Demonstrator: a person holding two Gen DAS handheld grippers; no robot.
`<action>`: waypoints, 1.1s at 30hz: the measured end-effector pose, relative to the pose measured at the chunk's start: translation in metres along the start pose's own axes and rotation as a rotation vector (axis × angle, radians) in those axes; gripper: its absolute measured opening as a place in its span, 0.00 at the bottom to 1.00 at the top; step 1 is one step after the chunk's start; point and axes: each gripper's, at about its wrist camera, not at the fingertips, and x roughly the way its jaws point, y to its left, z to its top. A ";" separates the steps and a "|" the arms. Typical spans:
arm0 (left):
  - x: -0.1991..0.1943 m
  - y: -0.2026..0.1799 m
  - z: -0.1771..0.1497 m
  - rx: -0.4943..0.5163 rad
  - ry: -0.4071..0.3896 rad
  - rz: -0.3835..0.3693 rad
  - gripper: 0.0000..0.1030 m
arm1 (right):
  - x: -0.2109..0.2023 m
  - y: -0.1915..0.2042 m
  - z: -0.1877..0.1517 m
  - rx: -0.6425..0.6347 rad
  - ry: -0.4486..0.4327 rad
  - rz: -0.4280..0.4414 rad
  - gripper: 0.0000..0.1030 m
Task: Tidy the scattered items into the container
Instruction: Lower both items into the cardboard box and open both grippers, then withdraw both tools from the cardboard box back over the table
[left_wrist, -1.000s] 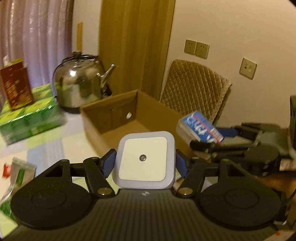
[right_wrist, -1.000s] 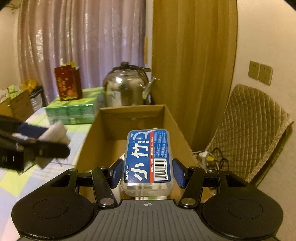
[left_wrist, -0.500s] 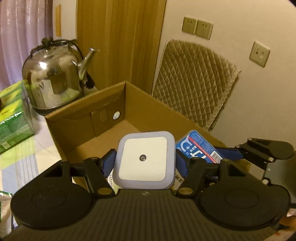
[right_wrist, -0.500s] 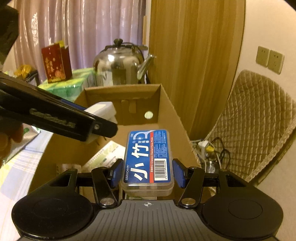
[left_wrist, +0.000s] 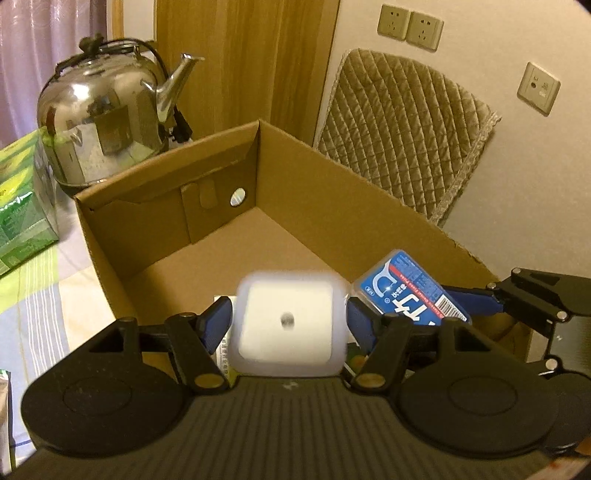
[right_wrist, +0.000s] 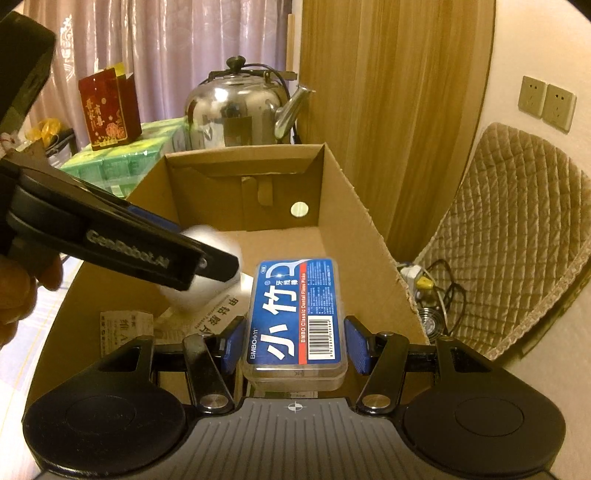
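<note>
Both grippers hang over the open cardboard box (left_wrist: 303, 192), each with its load directly above the box floor, so the coming move looks like a plain release. The left gripper (left_wrist: 290, 321) has its blue pads (left_wrist: 218, 323) spread slightly, a thin gap showing on each side of the white square night light (left_wrist: 288, 325), which is blurred and may already be dropping. The right gripper (right_wrist: 295, 347) likewise shows gaps either side of the clear dental floss pick box (right_wrist: 295, 314), whose long axis runs toward 12 o'clock, straight along the fingers; whether anything grips it I cannot tell. In the right wrist view the left gripper reaches in from 9 o'clock, the night light (right_wrist: 207, 269) just beside the floss box. Inside the cardboard box, printed paper packets (right_wrist: 127, 328) lie at the near end; the far end at 12 o'clock is bare
</note>
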 end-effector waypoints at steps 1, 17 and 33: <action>-0.003 0.001 0.000 -0.006 -0.006 0.000 0.62 | 0.001 0.000 0.000 0.000 0.000 0.000 0.52; -0.068 0.013 -0.013 -0.058 -0.107 0.024 0.66 | -0.003 0.018 0.008 -0.024 -0.015 0.046 0.55; -0.164 0.029 -0.079 -0.178 -0.190 0.097 0.69 | -0.092 0.041 -0.018 -0.006 -0.145 0.010 0.80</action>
